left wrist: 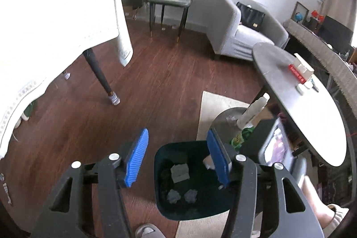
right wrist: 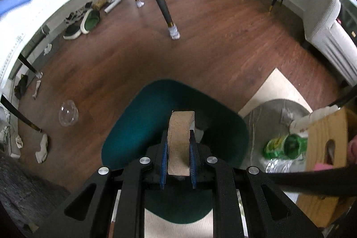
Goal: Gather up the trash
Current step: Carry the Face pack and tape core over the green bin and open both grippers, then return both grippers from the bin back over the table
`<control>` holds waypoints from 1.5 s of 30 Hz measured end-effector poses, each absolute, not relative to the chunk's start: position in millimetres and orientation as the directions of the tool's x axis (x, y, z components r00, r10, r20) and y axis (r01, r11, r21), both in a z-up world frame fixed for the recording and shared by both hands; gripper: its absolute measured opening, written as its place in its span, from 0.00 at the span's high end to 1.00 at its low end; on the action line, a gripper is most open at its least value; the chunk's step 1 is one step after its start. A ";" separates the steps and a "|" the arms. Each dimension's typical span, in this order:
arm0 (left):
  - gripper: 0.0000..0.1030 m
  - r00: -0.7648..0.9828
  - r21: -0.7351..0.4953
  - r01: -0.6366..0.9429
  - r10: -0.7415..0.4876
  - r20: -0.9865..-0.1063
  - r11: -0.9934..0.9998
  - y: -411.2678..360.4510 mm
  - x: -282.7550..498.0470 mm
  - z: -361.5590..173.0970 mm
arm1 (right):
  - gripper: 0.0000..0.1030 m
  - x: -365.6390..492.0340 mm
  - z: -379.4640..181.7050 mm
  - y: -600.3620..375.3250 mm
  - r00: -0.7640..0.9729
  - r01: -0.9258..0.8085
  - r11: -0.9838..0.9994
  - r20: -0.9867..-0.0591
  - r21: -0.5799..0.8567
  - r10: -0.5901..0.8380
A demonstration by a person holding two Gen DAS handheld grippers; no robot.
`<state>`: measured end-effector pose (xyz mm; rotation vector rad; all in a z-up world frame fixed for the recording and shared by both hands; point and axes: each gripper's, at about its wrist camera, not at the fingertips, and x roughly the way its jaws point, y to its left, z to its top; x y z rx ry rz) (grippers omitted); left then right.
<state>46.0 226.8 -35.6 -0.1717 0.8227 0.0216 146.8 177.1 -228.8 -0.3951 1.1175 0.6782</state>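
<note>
Hovering over the dark green trash bin [right wrist: 133,126], the right tool [right wrist: 178,146] pinches a tan cardboard scrap [right wrist: 179,139] low in the frame's centre, inside the bin's rim. The left tool [left wrist: 178,157] gapes wide and empty above the same bin [left wrist: 162,162], where crumpled paper wads [left wrist: 181,195] lie. Bare wooden floor [right wrist: 212,48] spreads across mid-frame; a clear plastic cup [right wrist: 68,113] lies at left.

Rough tan cardboard piece [right wrist: 180,144], smooth dark-green plastic bin [right wrist: 133,133], glossy wood floor [right wrist: 223,41], ribbed blue gripper pads [left wrist: 137,156]
</note>
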 end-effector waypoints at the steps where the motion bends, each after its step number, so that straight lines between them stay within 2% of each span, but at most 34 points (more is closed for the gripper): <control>1: 0.47 0.692 -0.141 -0.075 -0.050 -0.720 0.987 223.4 44.8 -30.2 | 0.84 144.1 -232.1 177.5 0.257 -0.680 0.732 -0.922 0.041 0.291; 8: 0.53 0.743 -0.119 -0.031 -0.057 -0.667 0.992 204.3 41.7 -6.0 | 0.83 138.4 -245.2 168.7 0.220 -0.678 0.734 -0.941 0.041 0.256; 12: 0.53 0.768 -0.103 -0.019 -0.052 -0.638 0.994 194.5 40.6 6.7 | 0.82 131.4 -248.0 165.3 0.206 -0.689 0.723 -0.945 0.044 0.253; 14: 0.53 0.785 -0.094 -0.015 -0.047 -0.618 0.995 189.2 40.6 13.1 | 0.66 128.0 -245.8 163.8 0.208 -0.694 0.718 -0.942 0.047 0.262; 15: 0.53 0.788 -0.095 -0.016 -0.046 -0.614 0.995 187.8 40.4 14.0 | 0.52 126.4 -242.9 161.6 0.218 -0.693 0.719 -0.938 0.045 0.269; 16: 0.53 0.789 -0.100 -0.016 -0.049 -0.613 0.995 186.8 42.0 15.2 | 0.51 125.2 -239.5 158.9 0.228 -0.691 0.722 -0.933 0.047 0.279; 23: 0.54 0.813 -0.116 -0.012 -0.058 -0.580 0.993 177.2 43.2 31.4 | 0.51 112.3 -196.6 143.9 0.284 -0.721 0.690 -0.879 0.067 0.383; 29: 0.54 0.828 -0.117 -0.007 -0.060 -0.558 0.993 166.4 44.0 41.9 | 0.51 100.5 -139.0 122.7 0.359 -0.754 0.653 -0.787 0.072 0.501; 35: 0.53 0.836 -0.138 -0.007 -0.070 -0.544 0.990 152.5 51.1 48.4 | 0.51 104.6 -99.6 89.5 0.438 -0.735 0.676 -0.721 0.056 0.537; 45: 0.40 0.825 -0.094 0.030 -0.078 -0.560 0.995 118.9 74.0 43.3 | 0.51 134.3 -62.7 23.7 0.556 -0.650 0.758 -0.647 0.053 0.522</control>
